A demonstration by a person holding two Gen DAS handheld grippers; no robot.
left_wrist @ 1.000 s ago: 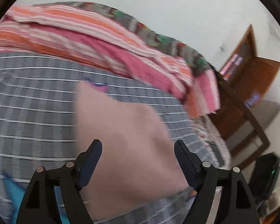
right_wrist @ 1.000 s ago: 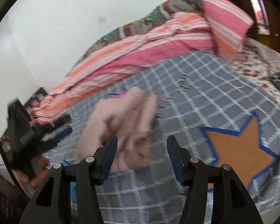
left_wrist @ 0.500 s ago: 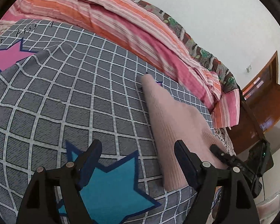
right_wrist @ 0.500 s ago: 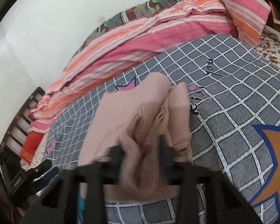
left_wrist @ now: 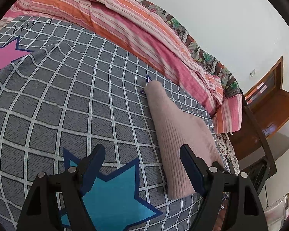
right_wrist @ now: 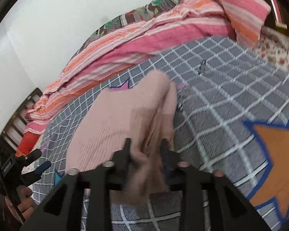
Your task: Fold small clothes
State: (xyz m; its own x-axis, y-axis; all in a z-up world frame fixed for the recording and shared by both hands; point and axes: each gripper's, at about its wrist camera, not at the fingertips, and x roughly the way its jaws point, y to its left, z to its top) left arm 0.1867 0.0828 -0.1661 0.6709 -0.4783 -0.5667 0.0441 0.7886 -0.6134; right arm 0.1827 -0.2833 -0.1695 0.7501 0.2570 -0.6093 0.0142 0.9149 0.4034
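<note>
A pale pink ribbed knit garment (left_wrist: 179, 134) lies folded on the grey checked bedspread (left_wrist: 67, 100). In the left wrist view my left gripper (left_wrist: 142, 163) is open and empty, low over the bedspread, with the garment just beside its right finger. In the right wrist view my right gripper (right_wrist: 145, 150) is shut on a bunched edge of the same pink garment (right_wrist: 121, 123), its near end gathered between the jaws. The left gripper (right_wrist: 32, 165) also shows at the far left of that view, held in a hand.
A pink and orange striped blanket (left_wrist: 136, 28) is heaped along the bed's far side against the white wall. Blue (left_wrist: 113, 198) and orange (right_wrist: 279, 154) stars mark the bedspread. A wooden door and dark furniture (left_wrist: 267, 115) stand past the bed's right edge.
My right gripper has closed on the pink garment's near edge. My left gripper has drawn off to the left of the garment and stays open.
</note>
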